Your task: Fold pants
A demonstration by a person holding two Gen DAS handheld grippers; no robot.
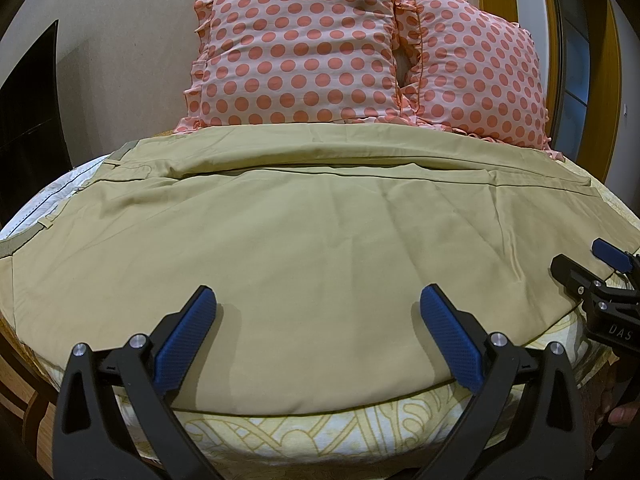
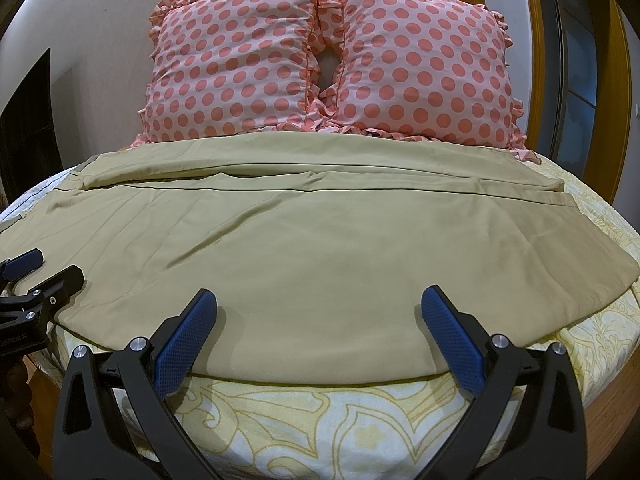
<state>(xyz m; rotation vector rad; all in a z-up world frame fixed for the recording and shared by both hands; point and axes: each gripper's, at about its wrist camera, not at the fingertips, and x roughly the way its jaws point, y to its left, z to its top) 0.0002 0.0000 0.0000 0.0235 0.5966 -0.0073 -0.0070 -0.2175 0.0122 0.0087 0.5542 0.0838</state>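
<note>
Khaki pants [image 1: 320, 240] lie flat across the bed, waistband at the left [image 1: 120, 152], leg hems at the right [image 2: 560, 196]; one leg lies folded over the other. My left gripper [image 1: 318, 304] is open and empty, its blue pads [image 1: 188, 340] just above the near edge of the pants. My right gripper [image 2: 320, 304] is open and empty over the near edge further right. Each gripper shows in the other's view: the right one at the right edge [image 1: 600, 276], the left one at the left edge [image 2: 36, 276].
Two pink polka-dot pillows [image 2: 332, 60] lean against the wall behind the pants. The bed sheet [image 2: 320, 420] is cream with yellow patterns. A dark cabinet [image 1: 28, 120] stands at the left, a wooden door frame [image 2: 536, 40] at the right.
</note>
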